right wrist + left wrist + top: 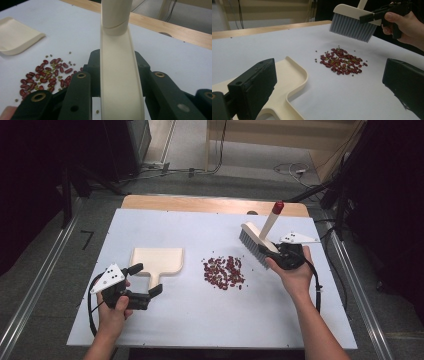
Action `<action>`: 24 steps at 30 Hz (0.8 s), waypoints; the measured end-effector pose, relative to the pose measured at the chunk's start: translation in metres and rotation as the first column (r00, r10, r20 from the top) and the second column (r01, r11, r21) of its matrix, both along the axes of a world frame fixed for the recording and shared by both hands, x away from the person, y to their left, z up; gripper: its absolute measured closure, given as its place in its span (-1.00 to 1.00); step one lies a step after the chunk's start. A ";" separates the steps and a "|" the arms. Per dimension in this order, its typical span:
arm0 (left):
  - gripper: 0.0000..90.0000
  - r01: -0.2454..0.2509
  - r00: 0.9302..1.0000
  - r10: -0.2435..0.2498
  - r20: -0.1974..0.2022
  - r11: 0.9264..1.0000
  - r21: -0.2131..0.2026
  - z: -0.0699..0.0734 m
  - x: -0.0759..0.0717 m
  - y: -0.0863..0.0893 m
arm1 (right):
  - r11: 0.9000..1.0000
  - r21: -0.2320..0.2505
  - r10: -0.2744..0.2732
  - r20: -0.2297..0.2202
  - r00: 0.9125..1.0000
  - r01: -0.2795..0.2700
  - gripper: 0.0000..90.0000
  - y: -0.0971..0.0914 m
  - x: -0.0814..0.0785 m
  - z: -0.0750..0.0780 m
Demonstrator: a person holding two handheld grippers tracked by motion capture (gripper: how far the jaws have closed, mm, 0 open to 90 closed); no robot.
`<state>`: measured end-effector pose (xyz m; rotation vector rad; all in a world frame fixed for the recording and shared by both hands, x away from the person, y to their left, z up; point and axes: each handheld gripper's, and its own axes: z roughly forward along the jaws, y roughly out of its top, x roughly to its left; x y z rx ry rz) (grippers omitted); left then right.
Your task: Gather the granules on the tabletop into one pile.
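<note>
Right gripper [274, 254] jaws clamp the brush [256, 241]; left gripper [145, 279] jaws wide astride the dustpan [157, 260] handle. Grip handle first, then sweep beans [224, 272] panward.

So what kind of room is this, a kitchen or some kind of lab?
Most likely a lab or recording workshop, not a kitchen: a white work table on metal floor rails, loose cables on the carpet, and dark equipment stands around it.

Bright overhead light; edges dark, maybe blurry.
</note>
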<state>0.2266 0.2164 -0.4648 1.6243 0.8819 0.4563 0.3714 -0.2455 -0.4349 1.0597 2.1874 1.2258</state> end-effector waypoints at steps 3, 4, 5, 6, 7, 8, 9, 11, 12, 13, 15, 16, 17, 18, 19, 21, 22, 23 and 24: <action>-1.00 -0.007 1.000 0.007 -0.011 1.000 0.010 -0.004 0.001 0.003 | 1.000 0.013 -0.019 -0.003 1.000 0.019 0.47 0.001 0.002 -0.007; -1.00 -0.007 1.000 0.007 -0.017 1.000 0.010 -0.005 0.002 0.004 | 1.000 0.018 -0.024 -0.009 1.000 0.025 0.47 0.000 0.002 -0.009; -1.00 -0.012 1.000 0.012 -0.022 1.000 0.014 -0.006 0.002 0.006 | 0.999 0.015 -0.030 -0.012 0.999 0.030 0.47 0.000 0.003 -0.011; -1.00 -0.017 1.000 0.017 -0.024 1.000 0.009 -0.007 0.002 0.007 | 0.999 0.007 -0.033 -0.014 0.999 0.033 0.47 0.001 0.003 -0.013; -1.00 -0.022 0.999 0.022 -0.026 1.000 0.004 -0.007 0.002 0.008 | 0.999 0.001 -0.036 -0.013 0.999 0.036 0.47 0.002 0.003 -0.015; -1.00 -0.023 0.999 0.024 -0.026 1.000 0.007 -0.007 0.002 0.010 | 0.999 -0.006 -0.036 -0.013 0.999 0.036 0.47 0.002 0.003 -0.016; -1.00 -0.028 0.999 0.028 -0.026 1.000 0.009 -0.007 0.002 0.010 | 0.999 -0.017 -0.040 -0.012 0.999 0.039 0.47 0.004 0.003 -0.017; -1.00 -0.031 0.999 0.031 -0.028 0.999 0.012 -0.007 0.002 0.011 | 0.998 -0.042 -0.047 -0.002 0.999 0.047 0.47 0.007 0.003 -0.020; -1.00 -0.034 0.999 0.034 -0.028 0.999 0.012 -0.008 0.003 0.011 | 0.997 -0.053 -0.047 -0.001 0.999 0.047 0.47 0.009 0.002 -0.021; -1.00 -0.036 0.999 0.036 -0.030 0.999 0.015 -0.008 0.003 0.011 | 0.997 -0.066 -0.045 -0.002 0.999 0.045 0.47 0.011 0.002 -0.022; -1.00 -0.038 0.999 0.039 -0.032 0.999 0.017 -0.008 0.003 0.011 | 0.995 -0.091 -0.043 -0.003 0.999 0.043 0.47 0.015 0.001 -0.025; -1.00 -0.038 0.999 0.038 -0.032 0.999 0.018 -0.008 0.003 0.011 | 0.994 -0.098 -0.042 -0.007 0.999 0.041 0.47 0.017 0.000 -0.026; -1.00 -0.037 0.999 0.037 -0.032 0.999 0.019 -0.009 0.003 0.011 | 0.995 -0.099 -0.036 -0.009 0.999 0.035 0.47 0.019 0.000 -0.028; -1.00 -0.037 0.999 0.038 -0.034 0.999 0.021 -0.009 0.003 0.011 | 0.995 -0.092 -0.031 -0.013 0.999 0.030 0.47 0.020 -0.001 -0.028; -1.00 -0.037 0.999 0.037 -0.036 0.999 0.022 -0.009 0.003 0.011 | 0.996 -0.090 -0.024 -0.018 1.000 0.023 0.47 0.021 -0.002 -0.029; -1.00 -0.037 0.999 0.038 -0.039 0.999 0.021 -0.009 0.003 0.011 | 0.996 -0.092 -0.019 -0.023 1.000 0.016 0.47 0.024 -0.005 -0.028; -1.00 -0.038 0.998 0.039 -0.039 0.999 0.021 -0.009 0.003 0.011 | 0.995 -0.095 -0.015 -0.026 1.000 0.012 0.47 0.025 -0.006 -0.028; -1.00 -0.039 0.998 0.040 -0.039 0.999 0.021 -0.010 0.004 0.011 | 0.995 -0.096 -0.013 -0.027 1.000 0.011 0.47 0.026 -0.007 -0.028; -1.00 -0.039 0.998 0.040 -0.040 0.999 0.022 -0.009 0.004 0.011 | 0.996 -0.093 -0.009 -0.028 1.000 0.007 0.47 0.027 -0.008 -0.029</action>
